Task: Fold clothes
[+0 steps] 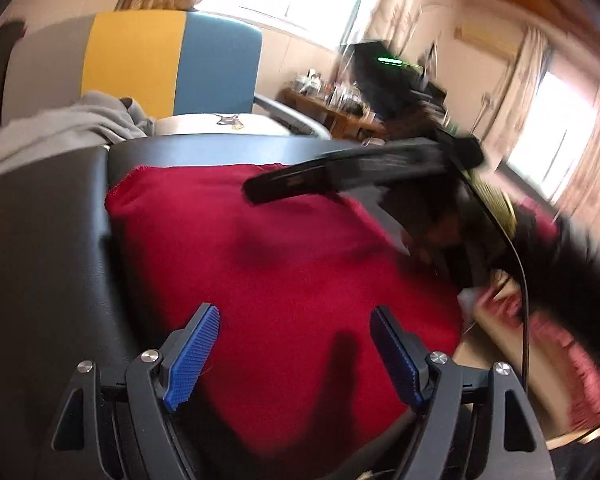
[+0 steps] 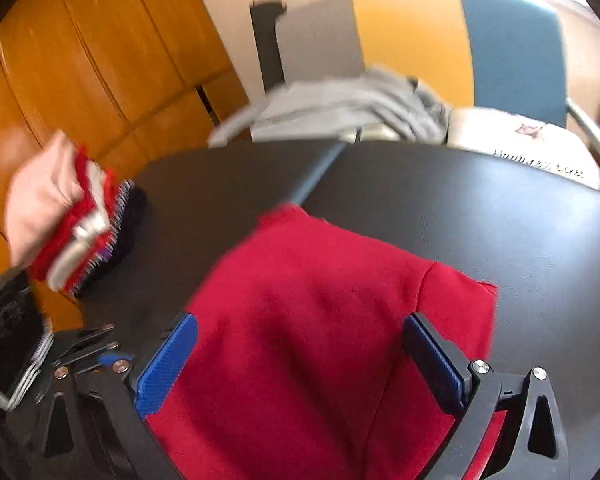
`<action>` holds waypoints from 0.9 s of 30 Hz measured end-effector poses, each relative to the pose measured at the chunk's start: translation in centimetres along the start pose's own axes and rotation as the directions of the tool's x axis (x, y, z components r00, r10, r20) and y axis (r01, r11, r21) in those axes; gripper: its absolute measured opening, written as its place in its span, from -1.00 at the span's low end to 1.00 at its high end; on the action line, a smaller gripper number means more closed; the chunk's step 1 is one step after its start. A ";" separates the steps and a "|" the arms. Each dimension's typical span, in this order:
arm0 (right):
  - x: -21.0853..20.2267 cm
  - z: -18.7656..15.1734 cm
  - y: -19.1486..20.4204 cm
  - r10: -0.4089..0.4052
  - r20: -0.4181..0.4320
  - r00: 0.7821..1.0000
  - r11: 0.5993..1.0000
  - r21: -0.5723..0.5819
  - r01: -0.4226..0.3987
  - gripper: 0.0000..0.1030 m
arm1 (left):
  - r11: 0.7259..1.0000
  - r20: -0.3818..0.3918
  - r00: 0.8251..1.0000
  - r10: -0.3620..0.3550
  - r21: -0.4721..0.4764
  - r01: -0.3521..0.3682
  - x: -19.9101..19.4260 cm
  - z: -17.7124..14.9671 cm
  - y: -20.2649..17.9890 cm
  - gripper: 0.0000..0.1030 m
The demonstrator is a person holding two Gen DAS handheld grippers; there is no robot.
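A black table filled the middle of both views, giving a flat bed for folding. On it the red garment lay spread, apparently part-folded, its long axis running from lower centre toward the upper middle of the right wrist frame. Folded clothes sat stacked at left, likely finished. The left gripper and right gripper hung above the cloth, jaws apart, holding nothing.

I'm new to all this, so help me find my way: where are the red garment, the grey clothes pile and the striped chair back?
red garment [image 2: 320, 320]: right wrist view, middle of the cloth.
grey clothes pile [image 2: 340, 108]: right wrist view, top folds.
striped chair back [image 1: 134, 60]: left wrist view, yellow band.
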State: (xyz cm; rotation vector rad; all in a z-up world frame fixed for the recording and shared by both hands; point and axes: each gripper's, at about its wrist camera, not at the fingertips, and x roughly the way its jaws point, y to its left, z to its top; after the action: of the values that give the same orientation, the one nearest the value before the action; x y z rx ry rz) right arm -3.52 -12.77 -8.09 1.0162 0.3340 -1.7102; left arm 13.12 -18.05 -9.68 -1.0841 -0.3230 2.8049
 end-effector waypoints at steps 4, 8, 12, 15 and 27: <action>2.8 -1.2 -1.8 -0.018 0.005 1.000 0.999 -0.040 0.019 1.00 | 0.988 -0.008 0.992 0.124 0.091 -0.123 1.7 -1.6 -1.3 0.53; 2.7 -1.5 -2.0 -0.024 0.044 0.999 0.999 -0.047 0.026 1.00 | 0.990 0.004 0.992 0.127 0.062 -0.127 2.1 -1.3 -0.9 0.56; 1.8 -1.9 -2.0 -0.016 0.067 0.998 0.999 -0.027 0.018 1.00 | 0.997 0.036 0.997 0.072 -0.023 -0.071 0.3 -0.8 0.1 0.56; 0.2 -1.7 -1.9 -0.013 0.070 0.997 1.000 -0.001 0.013 1.00 | 0.991 0.061 0.997 0.041 -0.128 -0.033 -1.4 -0.2 2.1 0.56; -6.6 -9.9 -8.5 0.130 0.070 0.989 0.879 0.453 -0.148 1.00 | 0.933 0.037 0.993 -0.113 -0.339 0.119 0.3 1.2 8.9 0.59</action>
State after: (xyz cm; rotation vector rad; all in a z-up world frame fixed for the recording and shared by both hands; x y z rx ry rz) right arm -6.01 1.30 -11.08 1.3106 -0.1804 -1.7102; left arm 11.84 -26.80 -11.10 -1.0595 -0.8731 2.7153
